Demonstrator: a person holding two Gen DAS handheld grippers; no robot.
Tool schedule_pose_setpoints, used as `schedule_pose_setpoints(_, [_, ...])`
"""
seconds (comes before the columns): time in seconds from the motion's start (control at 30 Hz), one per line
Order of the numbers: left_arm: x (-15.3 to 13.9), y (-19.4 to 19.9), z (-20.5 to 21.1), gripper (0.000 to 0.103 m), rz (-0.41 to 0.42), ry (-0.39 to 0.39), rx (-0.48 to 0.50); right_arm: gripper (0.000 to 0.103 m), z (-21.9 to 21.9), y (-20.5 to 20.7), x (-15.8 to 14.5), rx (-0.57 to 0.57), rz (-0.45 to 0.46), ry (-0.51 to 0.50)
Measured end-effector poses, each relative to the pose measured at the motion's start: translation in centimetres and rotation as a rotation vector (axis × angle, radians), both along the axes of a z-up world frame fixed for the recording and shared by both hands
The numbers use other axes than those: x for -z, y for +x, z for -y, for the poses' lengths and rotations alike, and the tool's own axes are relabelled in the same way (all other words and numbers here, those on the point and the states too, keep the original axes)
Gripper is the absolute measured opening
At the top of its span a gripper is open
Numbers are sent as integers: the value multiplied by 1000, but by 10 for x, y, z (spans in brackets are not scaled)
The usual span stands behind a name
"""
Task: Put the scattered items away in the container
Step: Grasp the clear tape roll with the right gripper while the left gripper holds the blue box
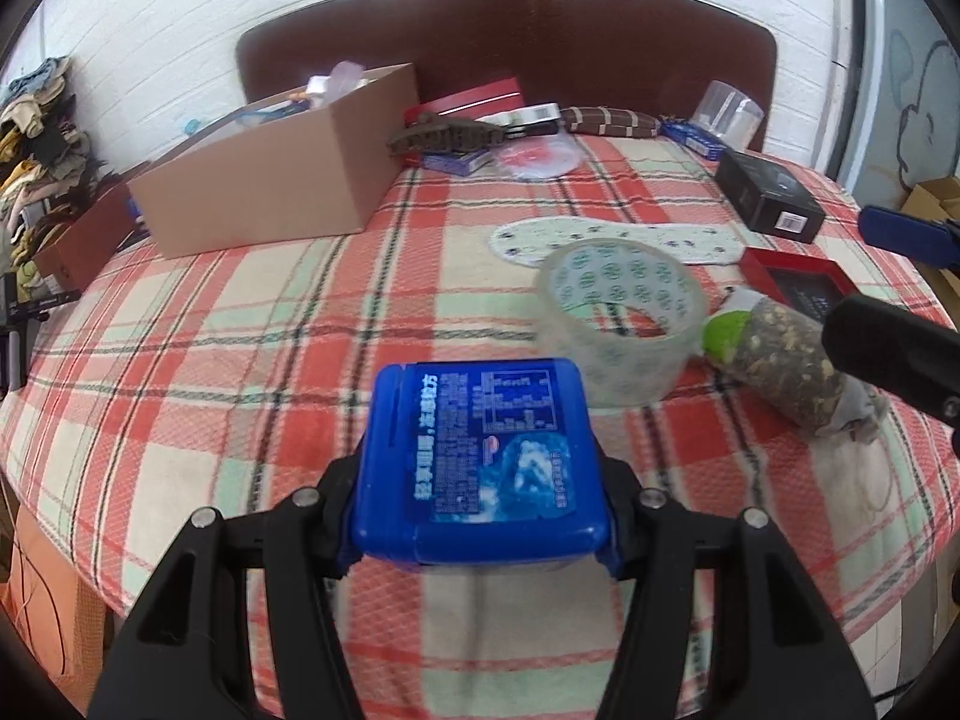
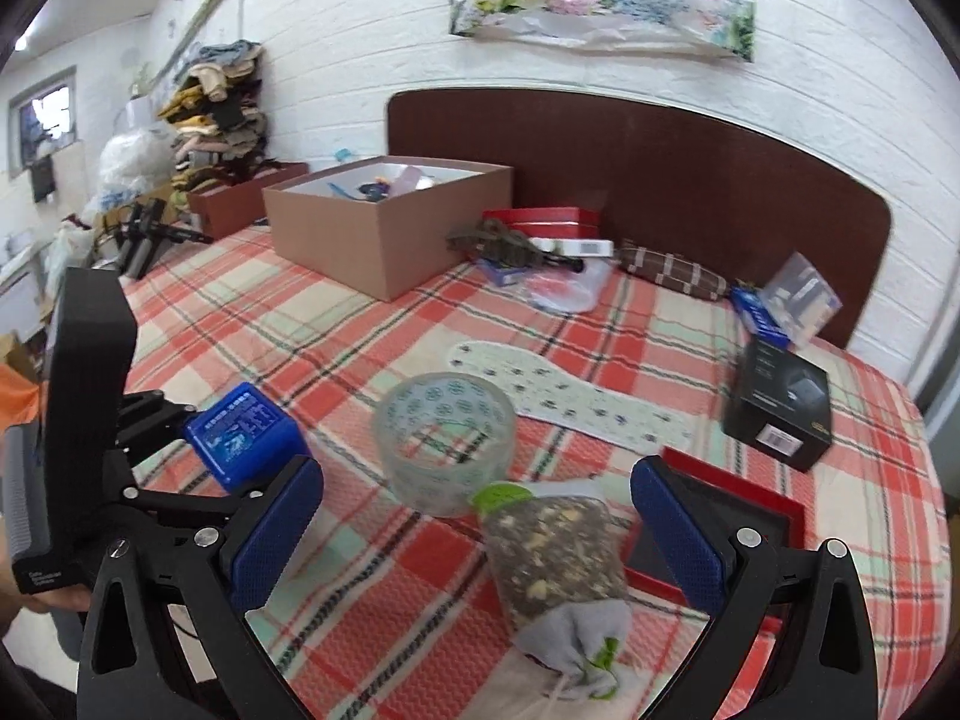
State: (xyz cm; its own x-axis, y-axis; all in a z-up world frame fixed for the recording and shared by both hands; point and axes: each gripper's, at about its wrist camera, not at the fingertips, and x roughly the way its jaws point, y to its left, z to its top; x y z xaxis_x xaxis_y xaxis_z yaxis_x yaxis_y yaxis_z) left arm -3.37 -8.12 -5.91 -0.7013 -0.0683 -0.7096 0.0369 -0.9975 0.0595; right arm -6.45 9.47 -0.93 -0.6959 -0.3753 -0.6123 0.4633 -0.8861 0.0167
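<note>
A bed covered in a red, cream and green plaid blanket fills the left wrist view, with a dark wooden headboard against a white brick wall. The left hand-held gripper pinches a glossy blue plastic box by its sides, held above the blanket's near edge. Just beyond sits a clear tape roll, with a speckled pouch just beside it. Open plaid lies between these and the cardboard box at the far left (it already holds several things). A flat dotted insole and a black carton lie farther right.

From the right wrist view, the right hand-held gripper is spread wide, its blue textured fingers on either side of the pouch, not touching it. The tape roll stands right behind the pouch, a red-framed flat box to the right. The cardboard box sits well apart near the headboard.
</note>
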Motion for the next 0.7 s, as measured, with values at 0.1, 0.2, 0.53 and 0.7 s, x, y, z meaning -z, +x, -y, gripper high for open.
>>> schedule_pose_setpoints(0.1, [-2,2,18,57,0,-5,-34,98,21,-17,5,-90,35,-3])
schedule_pose_setpoints(0.2, [-5,4,33,58,-9,-7,-59,57,41,-36,10,-120,58,37])
schedule_pose_setpoints(0.53, [-1,3,63,58,-14,28,-91,56,87,-67,43,-112,180,167])
schedule_pose_setpoints(0.7, [1,0,72,58,-16,46,-96,45,103,-79,66,-67,268,276])
